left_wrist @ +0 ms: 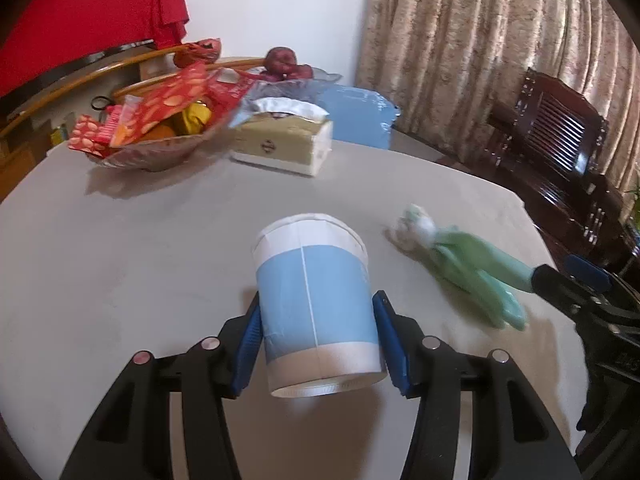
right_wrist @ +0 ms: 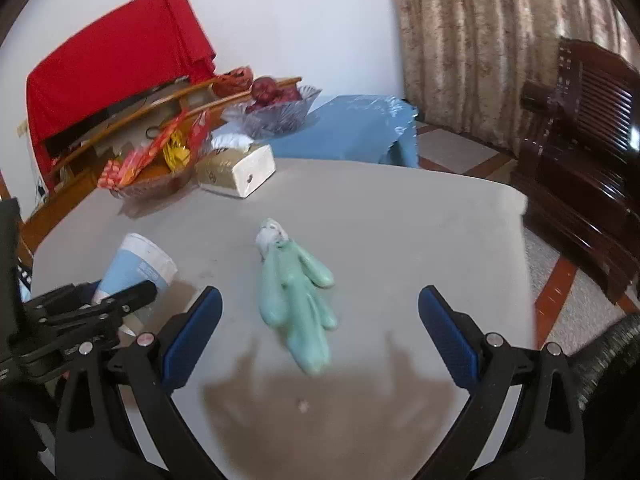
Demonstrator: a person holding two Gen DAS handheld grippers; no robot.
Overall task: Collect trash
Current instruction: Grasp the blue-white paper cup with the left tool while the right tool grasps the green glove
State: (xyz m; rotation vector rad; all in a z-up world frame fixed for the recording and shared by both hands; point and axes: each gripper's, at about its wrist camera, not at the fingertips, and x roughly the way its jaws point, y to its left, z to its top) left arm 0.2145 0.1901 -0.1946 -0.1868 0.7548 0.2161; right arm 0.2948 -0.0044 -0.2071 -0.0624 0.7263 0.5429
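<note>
My left gripper [left_wrist: 318, 308] is shut on a blue and white paper cup [left_wrist: 316, 304], tilted with its mouth pointing away, above the grey table [left_wrist: 120, 260]. The cup also shows in the right wrist view [right_wrist: 136, 268] at the left, held by the left gripper [right_wrist: 100, 304]. A green rubber glove [right_wrist: 298, 296] with a crumpled white tissue [right_wrist: 272, 236] at its far end lies on the table. My right gripper [right_wrist: 320, 312] is open, hovering just short of the glove, jaws wide on either side. The glove shows right of the cup in the left wrist view [left_wrist: 472, 272].
A glass bowl of snack packets [left_wrist: 148, 132], a tissue box [left_wrist: 284, 140] and a glass bowl of red fruit [right_wrist: 276, 108] stand at the table's far side. A blue stool [right_wrist: 360, 128] and a dark wooden chair [right_wrist: 580, 152] stand beyond the table edge.
</note>
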